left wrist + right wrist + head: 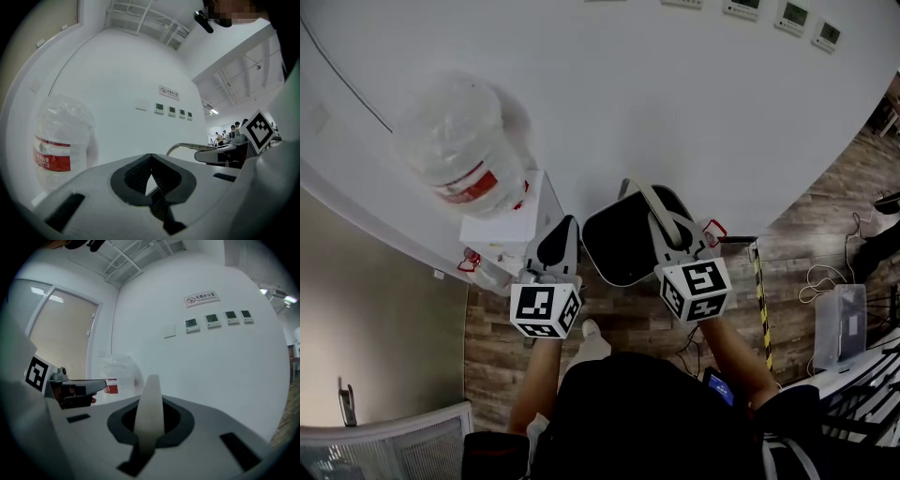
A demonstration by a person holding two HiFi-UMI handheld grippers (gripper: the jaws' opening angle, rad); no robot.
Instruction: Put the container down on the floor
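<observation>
The right gripper (150,425) is clamped tight on the pale handle (150,397), which stands as an upright strip between its dark pads at the lower middle of the right gripper view. The left gripper (151,182) has its jaws together as well, the black pads meeting around a small diamond-shaped gap with nothing between them.

In the head view the handle arcs up out of the black container (617,246), which hangs at the centre of the frame between the two grippers, close to the white wall (675,94). It looks raised above the wooden floor (628,314) rather than resting on it. The left gripper sits just beside the container's left rim; contact cannot be made out.

To the left of the container, in the upper left of the head view, a clear water bottle (457,148) with a red label sits on a white dispenser (508,225) that stands against the wall. In the right gripper view, a row of small wall panels (216,318) sits in the upper right under a sign (201,298). At the right edge of the head view, a yellow-and-black striped strip (760,305) runs along the floor, with a clear plastic box (839,323) and loose cables beyond it.
</observation>
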